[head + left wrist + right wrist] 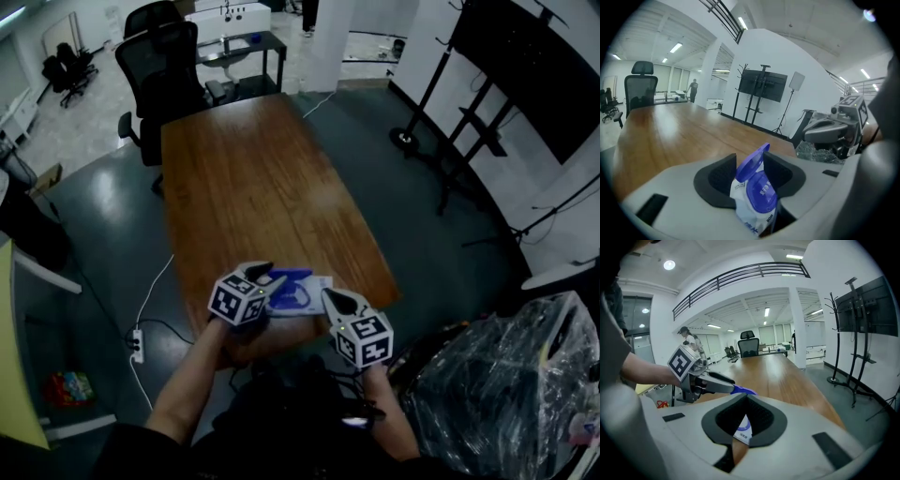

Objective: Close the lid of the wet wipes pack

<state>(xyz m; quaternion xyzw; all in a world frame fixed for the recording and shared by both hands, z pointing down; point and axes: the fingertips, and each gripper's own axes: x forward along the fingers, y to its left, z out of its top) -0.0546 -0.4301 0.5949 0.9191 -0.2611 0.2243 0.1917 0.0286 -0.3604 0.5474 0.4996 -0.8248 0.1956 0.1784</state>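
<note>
Blue lid [752, 163] raised | wet wipes pack [744, 212] between parted jaws of left hand-held gripper [750, 159] | right hand-held gripper [746, 399] clamps pack

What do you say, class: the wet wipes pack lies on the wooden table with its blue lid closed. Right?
No: the lid stands open, as the left gripper view shows. The wet wipes pack does lie on the wooden table.

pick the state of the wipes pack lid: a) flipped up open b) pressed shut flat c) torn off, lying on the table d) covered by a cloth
a: the blue lid stands tilted up off the wet wipes pack.
</note>
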